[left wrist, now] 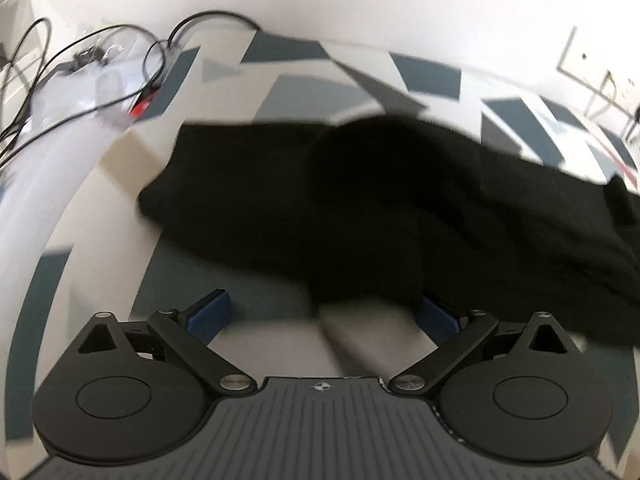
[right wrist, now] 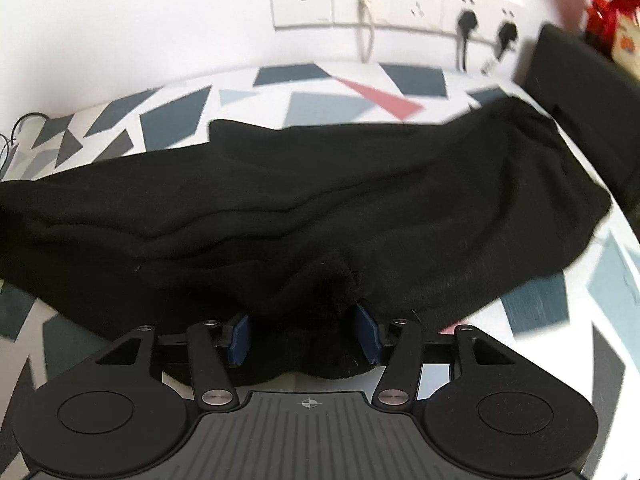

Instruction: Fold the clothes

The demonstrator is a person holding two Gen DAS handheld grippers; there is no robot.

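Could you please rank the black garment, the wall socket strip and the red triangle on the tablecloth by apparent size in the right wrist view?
1. Black garment
2. Wall socket strip
3. Red triangle

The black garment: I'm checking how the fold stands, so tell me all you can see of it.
The black garment is soft, knit-looking cloth, rumpled in long folds, lying stretched across the patterned tablecloth. Its near edge bunches into a hump between the blue pads of the right claw. In the left wrist view another part lies ahead of the wide-open left claw, covering one pad. No label or print shows.
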